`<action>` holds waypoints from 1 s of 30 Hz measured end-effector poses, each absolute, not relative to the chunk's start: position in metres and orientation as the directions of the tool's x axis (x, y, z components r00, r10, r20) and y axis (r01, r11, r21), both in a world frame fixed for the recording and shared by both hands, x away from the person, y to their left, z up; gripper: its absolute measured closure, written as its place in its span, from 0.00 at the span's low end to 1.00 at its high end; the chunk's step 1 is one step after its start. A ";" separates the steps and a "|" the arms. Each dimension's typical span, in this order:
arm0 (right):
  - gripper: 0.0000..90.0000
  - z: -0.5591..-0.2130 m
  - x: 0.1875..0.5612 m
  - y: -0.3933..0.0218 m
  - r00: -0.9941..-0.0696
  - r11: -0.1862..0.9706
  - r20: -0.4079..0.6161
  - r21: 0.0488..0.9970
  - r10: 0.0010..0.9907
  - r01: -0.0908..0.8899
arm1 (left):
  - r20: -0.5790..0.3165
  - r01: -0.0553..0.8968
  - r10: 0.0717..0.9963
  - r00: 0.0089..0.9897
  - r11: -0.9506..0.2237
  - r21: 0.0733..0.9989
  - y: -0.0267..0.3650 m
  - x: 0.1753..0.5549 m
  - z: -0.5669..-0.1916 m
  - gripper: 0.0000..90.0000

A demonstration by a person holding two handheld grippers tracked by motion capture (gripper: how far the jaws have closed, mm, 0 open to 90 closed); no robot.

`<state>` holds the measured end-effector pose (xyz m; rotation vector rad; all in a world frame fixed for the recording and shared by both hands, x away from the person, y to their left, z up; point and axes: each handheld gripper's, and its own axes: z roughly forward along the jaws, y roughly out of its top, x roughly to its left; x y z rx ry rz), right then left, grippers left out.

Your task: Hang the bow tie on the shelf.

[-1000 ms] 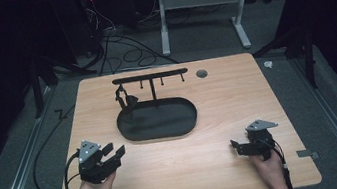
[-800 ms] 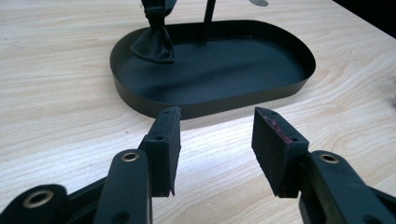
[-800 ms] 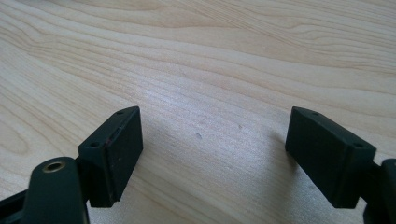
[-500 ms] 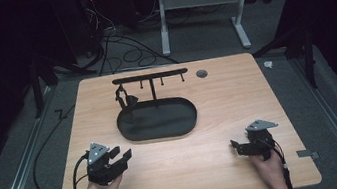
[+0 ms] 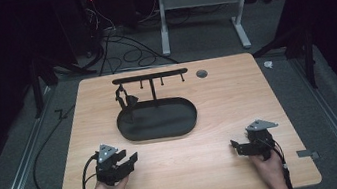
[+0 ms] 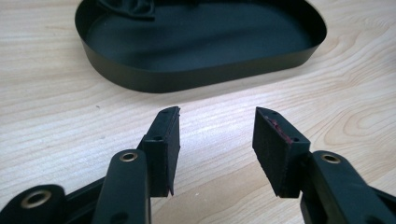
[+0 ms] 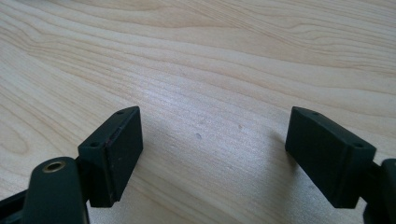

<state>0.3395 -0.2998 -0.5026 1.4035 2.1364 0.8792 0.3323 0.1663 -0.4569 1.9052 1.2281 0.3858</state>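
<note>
A black oval tray (image 5: 158, 121) lies on the middle of the wooden table (image 5: 218, 102), with a black T-shaped rack (image 5: 150, 77) rising from its far edge. A small dark object (image 5: 124, 100) hangs from the rack's left end over the tray. My left gripper (image 5: 131, 160) rests near the table's front left, open and empty, pointing toward the tray (image 6: 196, 51), whose near rim lies just ahead of its fingertips (image 6: 170, 122). My right gripper (image 5: 235, 146) sits low at the front right, open wide over bare wood (image 7: 210, 93), nothing between its jaws.
A round grey grommet (image 5: 201, 73) sits in the tabletop's far edge. Cables (image 5: 119, 46) and a white desk frame (image 5: 200, 14) lie on the dark floor behind the table. Metal rails (image 5: 20, 167) run along both sides.
My left gripper has moved rightward and down toward the tabletop, closer to the tray's near left corner. The right gripper has stayed where it was.
</note>
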 end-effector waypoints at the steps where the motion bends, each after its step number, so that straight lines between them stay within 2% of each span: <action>1: 0.22 -0.503 0.339 -0.300 -0.392 0.285 -0.013 0.710 0.920 0.644 | -0.160 0.616 0.863 0.478 -0.200 0.762 0.165 0.333 -0.461 0.57; 15: 0.22 -0.503 0.339 -0.300 -0.392 0.285 -0.014 0.710 0.920 0.644 | -0.164 0.643 0.873 0.459 -0.200 0.740 0.160 0.336 -0.478 0.57; 30: 0.22 -0.503 0.339 -0.300 -0.392 0.285 -0.014 0.710 0.920 0.644 | -0.114 0.635 0.883 0.455 -0.232 0.737 0.154 0.343 -0.494 0.53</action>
